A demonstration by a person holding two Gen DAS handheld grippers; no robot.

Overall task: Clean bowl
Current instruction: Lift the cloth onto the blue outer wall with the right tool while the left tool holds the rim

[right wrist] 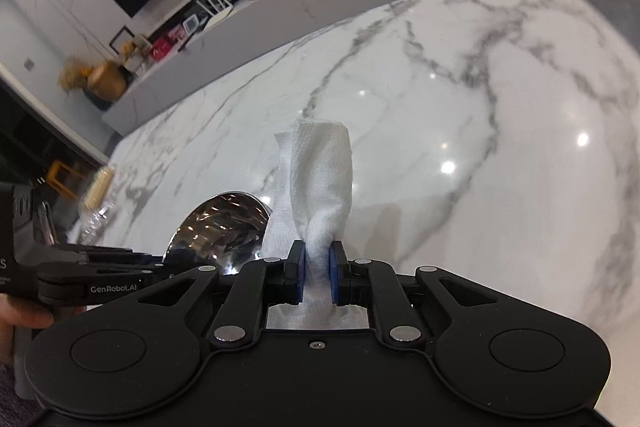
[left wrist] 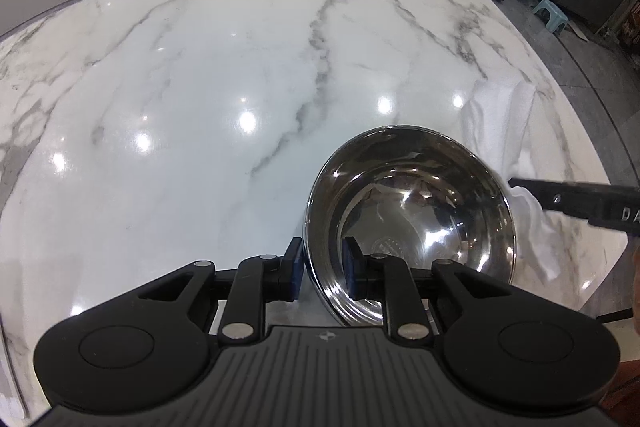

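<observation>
Marble tabletop point(left wrist: 200, 87) is carrying everything, and it's filling most of both views.

Steel bowl point(left wrist: 412, 227) is sitting near the tabletop's near-right edge in the left wrist view, mouth facing up and tipped a little toward the camera; inside is looking shiny, no visible residue that I can make out.

Left hand-held gripper point(left wrist: 322, 269) is pinching the bowl's near wall: one blue pad outside the rim, the other inside, closed on the metal. It's acting as the anchor.

White cloth point(right wrist: 320, 187) is bunched into a long roll, its long axis running forward from the right hand-held gripper point(right wrist: 317, 277), which is squeezing it at the near end. Part of it is draping on the tabletop just beside the bowl's right side.

Key relation: from the right hand-held gripper, the bowl point(right wrist: 218, 227) is lying to the left and slightly ahead, close by, cloth not yet inside it. My read: the right side is doing the wiping, so the cloth needs swinging leftward over the rim and down into the bowl.
</observation>
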